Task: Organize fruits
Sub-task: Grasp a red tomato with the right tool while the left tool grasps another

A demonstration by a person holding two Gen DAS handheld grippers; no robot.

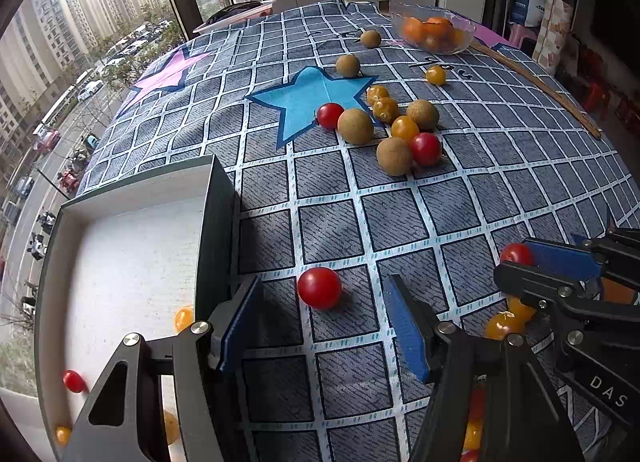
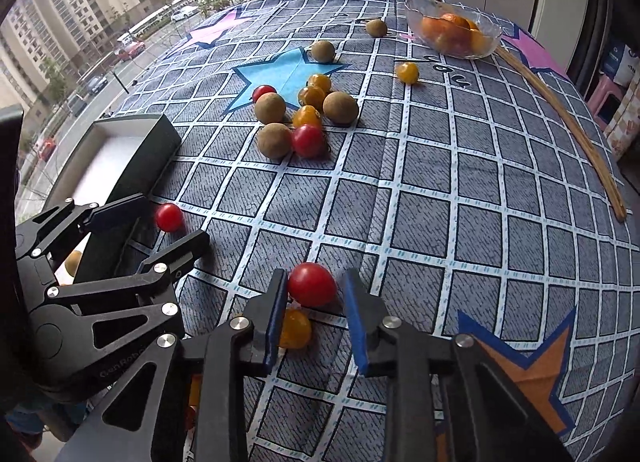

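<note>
Altogether, the central cluster (image 2: 296,117) on the checked tablecloth (image 2: 460,189) counts three brown longans, three yellow cherry tomatoes and two red ones, packed touching one another at the point of the blue star (image 2: 280,73). Beyond it, toward the top of the frame, lie two more longans (image 2: 322,51) and one lone yellow tomato (image 2: 407,73), well apart from each other. A glass bowl (image 2: 452,27) at upper right holds orange fruits, too overlapped to count.

The left gripper (image 1: 320,326) stands open, its blue pads wide apart, with a glossy red tomato (image 1: 319,288) lying on the cloth between and just ahead of them, touching neither. The right gripper (image 2: 316,314) is also open; a second red tomato (image 2: 312,284) sits between its fingers, against the left pad and clear of the right one, with a yellow tomato (image 2: 294,329) just below it.

Only the left wrist view looks down into the dark-walled box (image 1: 216,221) at lower left: on its white floor lie one red tomato (image 1: 73,380) and three yellow fruits, two of them partly hidden by the gripper. That view also shows two yellow tomatoes (image 1: 505,325) under the right gripper. The right wrist view shows just one of these, plus a long wooden stick (image 2: 576,133) along the right table edge and an orange star (image 2: 532,374) at lower right.
</note>
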